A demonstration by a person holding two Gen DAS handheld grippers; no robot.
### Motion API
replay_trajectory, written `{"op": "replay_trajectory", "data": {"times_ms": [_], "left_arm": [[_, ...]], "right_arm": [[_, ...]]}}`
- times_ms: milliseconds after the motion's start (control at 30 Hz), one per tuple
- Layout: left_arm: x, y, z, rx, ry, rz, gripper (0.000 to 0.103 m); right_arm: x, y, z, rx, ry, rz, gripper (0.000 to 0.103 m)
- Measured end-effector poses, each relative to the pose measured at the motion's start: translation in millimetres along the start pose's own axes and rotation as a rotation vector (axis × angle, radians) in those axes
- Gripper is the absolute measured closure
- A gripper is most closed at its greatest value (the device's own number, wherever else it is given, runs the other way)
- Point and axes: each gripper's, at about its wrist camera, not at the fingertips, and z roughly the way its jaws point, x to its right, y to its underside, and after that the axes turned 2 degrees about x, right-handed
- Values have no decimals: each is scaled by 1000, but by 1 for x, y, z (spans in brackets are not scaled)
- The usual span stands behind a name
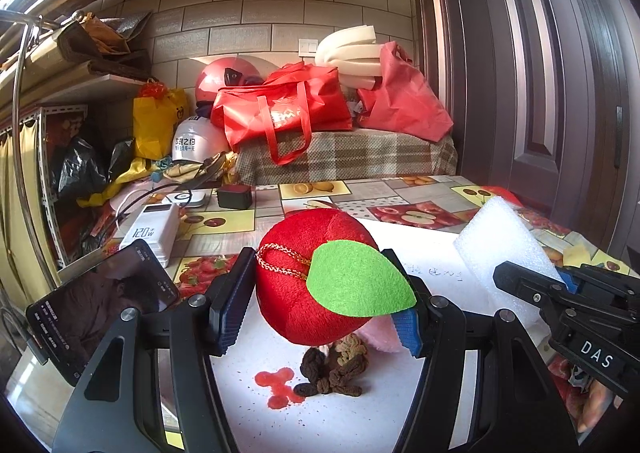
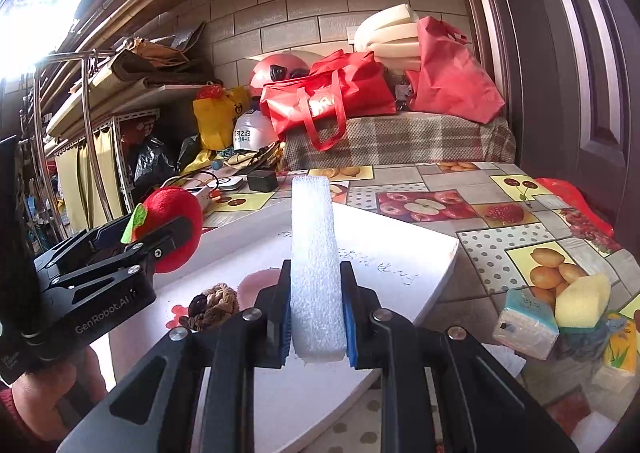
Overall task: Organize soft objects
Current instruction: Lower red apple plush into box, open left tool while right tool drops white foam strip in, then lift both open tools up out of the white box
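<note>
My left gripper (image 1: 320, 301) is shut on a red plush apple (image 1: 304, 285) with a green felt leaf, held above a white board (image 1: 320, 413). The apple also shows in the right wrist view (image 2: 172, 221). My right gripper (image 2: 316, 317) is shut on a white foam block (image 2: 314, 253) standing upright between its pads; the block shows at the right of the left wrist view (image 1: 500, 249). A brown knitted bundle (image 1: 336, 369) lies on the board below the apple, beside a pink plush piece (image 1: 384, 337).
A phone (image 1: 96, 305) sits on a mount at left. A white power bank (image 1: 152, 233) and a black charger (image 1: 235, 197) lie on the fruit-print tablecloth (image 2: 500, 253). A tissue pack (image 2: 524, 325) and a yellow sponge (image 2: 580, 301) lie at right.
</note>
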Motion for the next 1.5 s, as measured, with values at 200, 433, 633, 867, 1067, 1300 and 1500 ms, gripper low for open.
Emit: {"op": "replay_trajectory", "data": {"times_ms": [200, 433, 633, 867, 1067, 1300, 1500], "left_arm": [[3, -1, 2, 9, -6, 5, 41], [2, -2, 7, -13, -16, -7, 30], [-1, -3, 6, 3, -67, -24, 0], [-4, -3, 2, 20, -73, -25, 0], [-4, -3, 2, 20, -72, -28, 0], [-6, -4, 0, 27, -77, -36, 0], [-13, -5, -7, 31, -92, -85, 0]], "right_arm": [[12, -6, 25, -56, 29, 72, 84], [6, -8, 35, -76, 42, 46, 83], [4, -9, 27, -33, 97, 32, 21], [3, -9, 24, -1, 124, 26, 18], [2, -9, 21, 21, 139, 18, 17], [1, -8, 17, 43, 155, 13, 14], [-17, -3, 3, 76, 230, -59, 14]]}}
